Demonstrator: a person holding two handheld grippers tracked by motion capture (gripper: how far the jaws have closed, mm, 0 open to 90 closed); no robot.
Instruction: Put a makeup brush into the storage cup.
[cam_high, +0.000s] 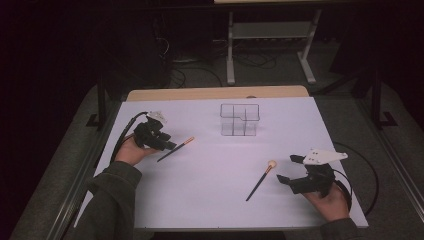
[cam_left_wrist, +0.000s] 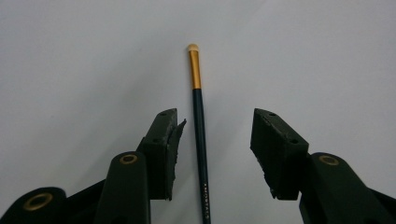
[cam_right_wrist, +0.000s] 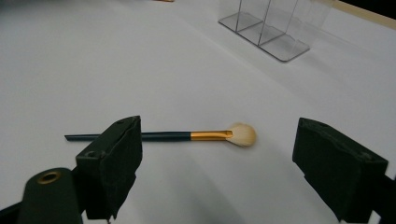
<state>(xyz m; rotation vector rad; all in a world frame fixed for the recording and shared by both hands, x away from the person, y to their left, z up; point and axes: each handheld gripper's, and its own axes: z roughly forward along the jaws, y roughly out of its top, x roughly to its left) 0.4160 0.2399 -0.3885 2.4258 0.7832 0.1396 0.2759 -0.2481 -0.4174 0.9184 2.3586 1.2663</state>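
A thin dark makeup brush (cam_high: 176, 149) with a gold ferrule lies on the white table at the left. In the left gripper view this thin brush (cam_left_wrist: 200, 130) runs between the open jaws of my left gripper (cam_left_wrist: 215, 119), untouched by them. My left gripper (cam_high: 169, 145) rests low at the brush's handle end. A second brush (cam_high: 261, 179) with a round pale head lies right of centre. My right gripper (cam_high: 290, 169) stands open just to its right. In the right gripper view the round-headed brush (cam_right_wrist: 187, 136) lies crosswise beyond my right gripper (cam_right_wrist: 217, 144).
A clear plastic organiser (cam_high: 239, 119) with several compartments stands at the back middle of the table; the same organiser (cam_right_wrist: 271, 25) appears at upper right in the right gripper view. Cables trail off both table sides. The table's wooden edge (cam_high: 215, 93) runs along the back.
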